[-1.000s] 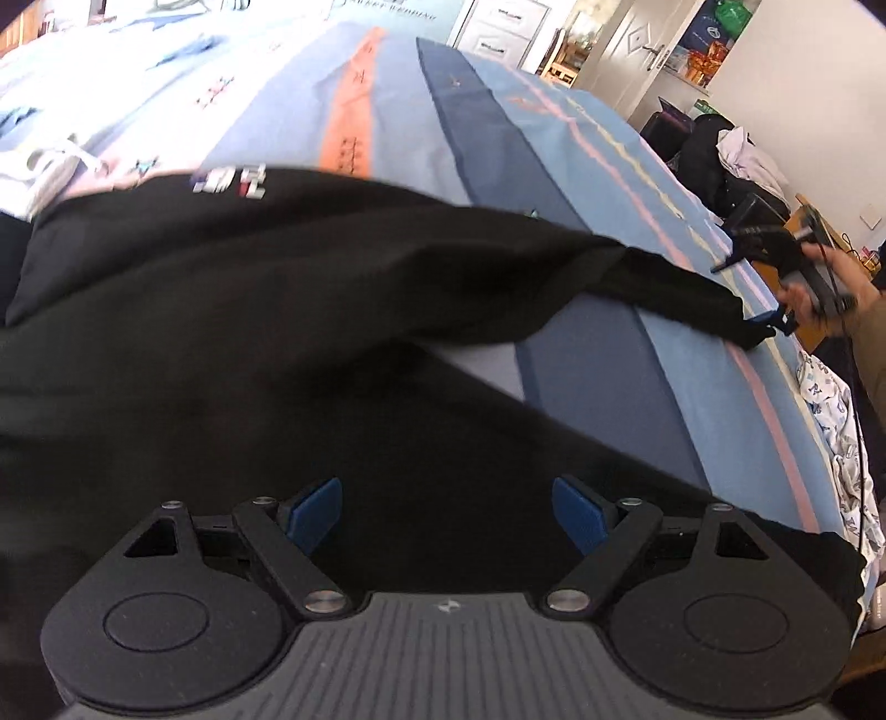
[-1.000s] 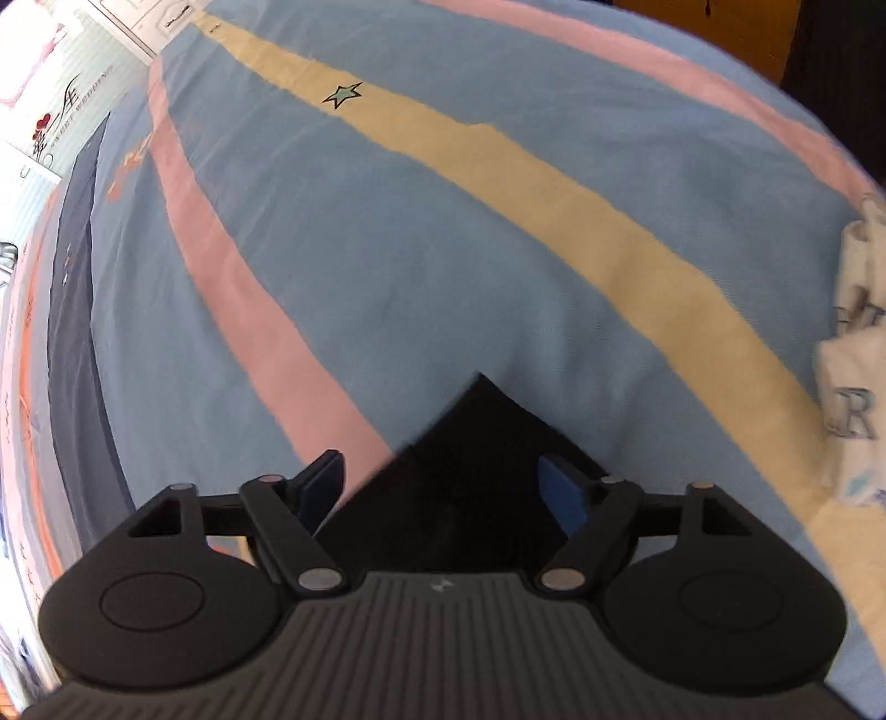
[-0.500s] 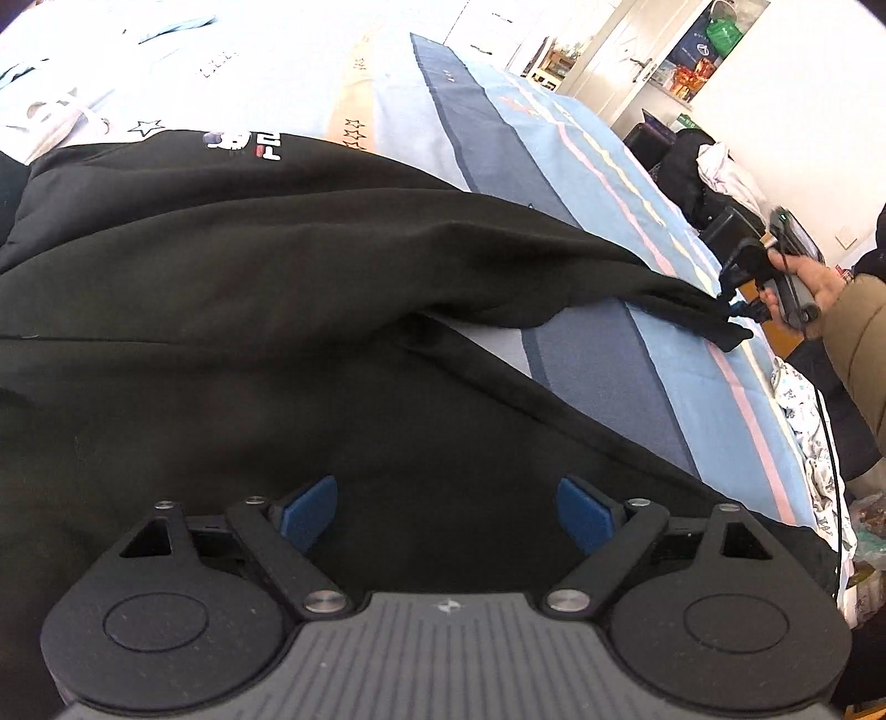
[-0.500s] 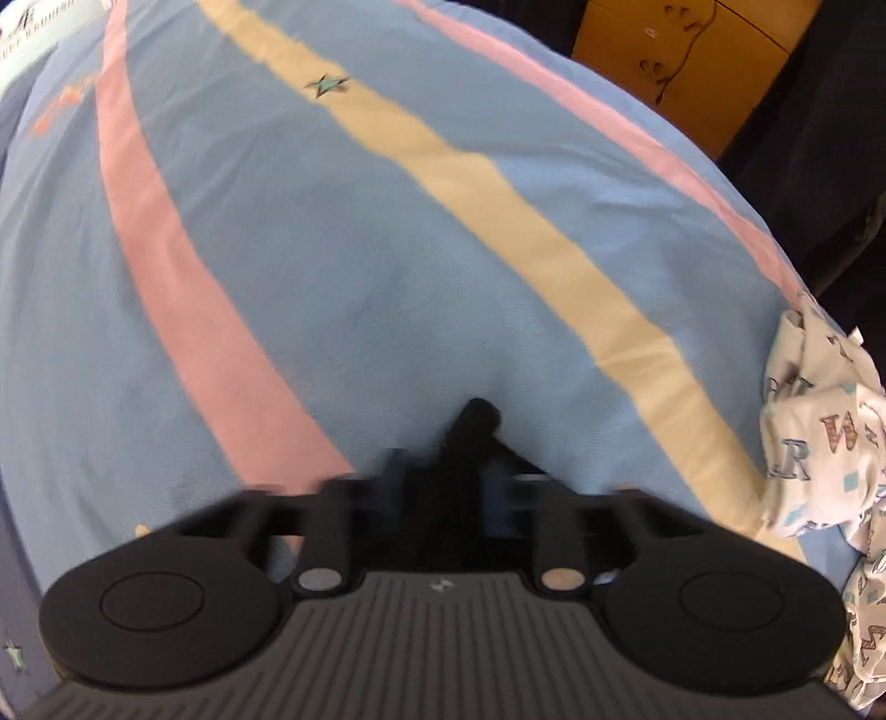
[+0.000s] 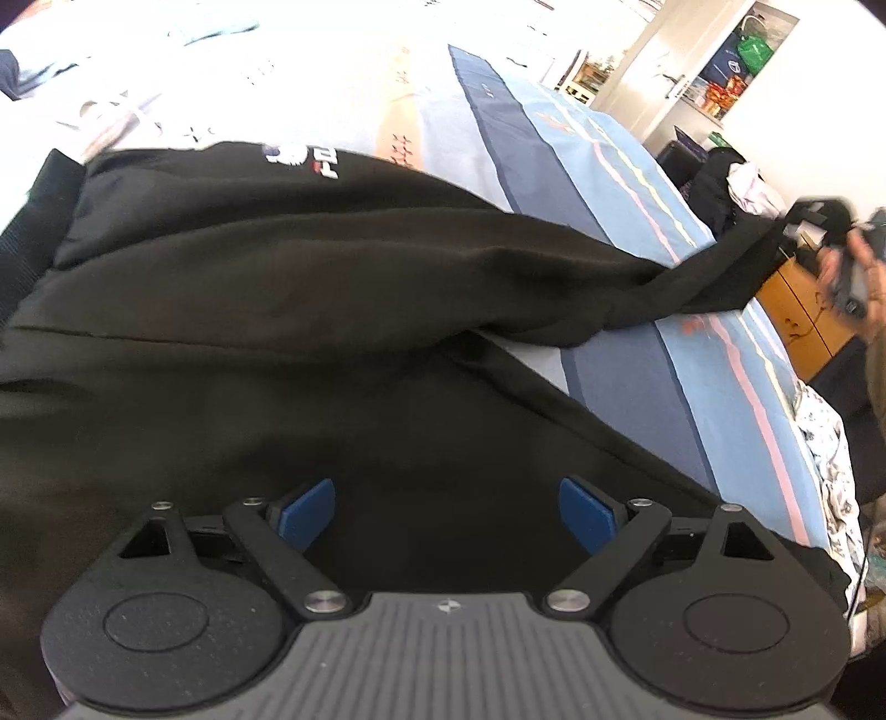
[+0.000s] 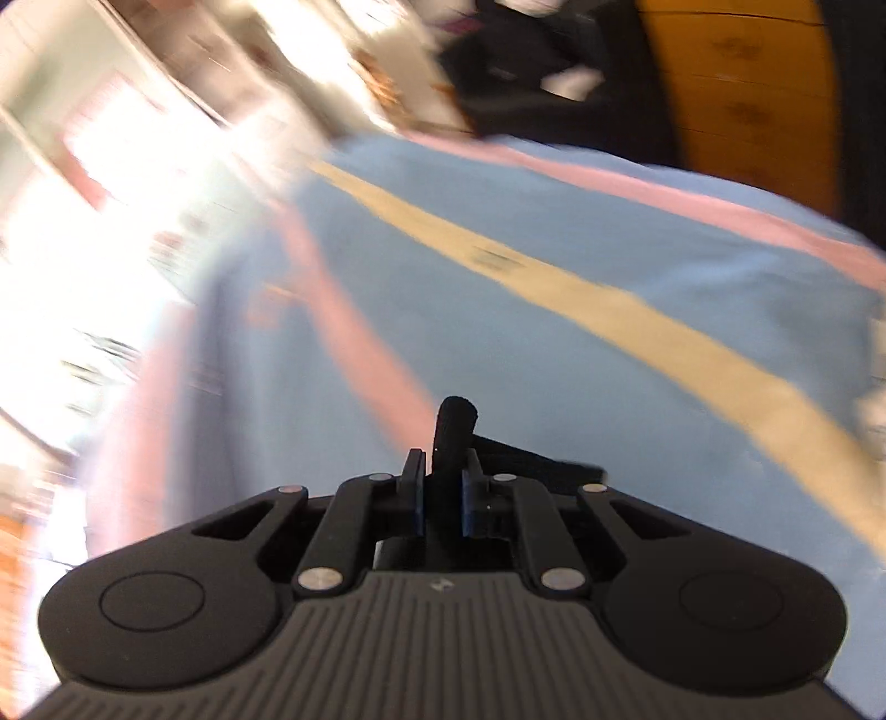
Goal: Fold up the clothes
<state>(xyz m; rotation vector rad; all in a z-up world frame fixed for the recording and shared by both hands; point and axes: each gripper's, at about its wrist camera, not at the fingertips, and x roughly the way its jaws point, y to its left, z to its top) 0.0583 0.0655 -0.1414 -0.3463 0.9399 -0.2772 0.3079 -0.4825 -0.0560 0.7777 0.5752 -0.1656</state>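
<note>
Black cotton sweatshirt point(image 5: 310, 288) spread across striped blue bed point(image 5: 626, 382), sleeve end point(image 6: 455, 426) pinched in narrow right claw point(image 6: 443, 493) and raised, probably for folding inward, left claw point(image 5: 446, 512) wide above the body, gripping nothing.

Setting: a home bedroom. I am working over a bed point(image 5: 626, 183) made up with a striped cover point(image 6: 609, 266) in light blue, navy, pink and pale yellow. White doors point(image 5: 659, 72) stand past its far end, one open on stuffed bags point(image 5: 742, 50). Clothes lie piled point(image 5: 736, 183) beside the bed. An orange-brown wooden cabinet point(image 6: 736, 88) sits just off the bed's edge.
</note>
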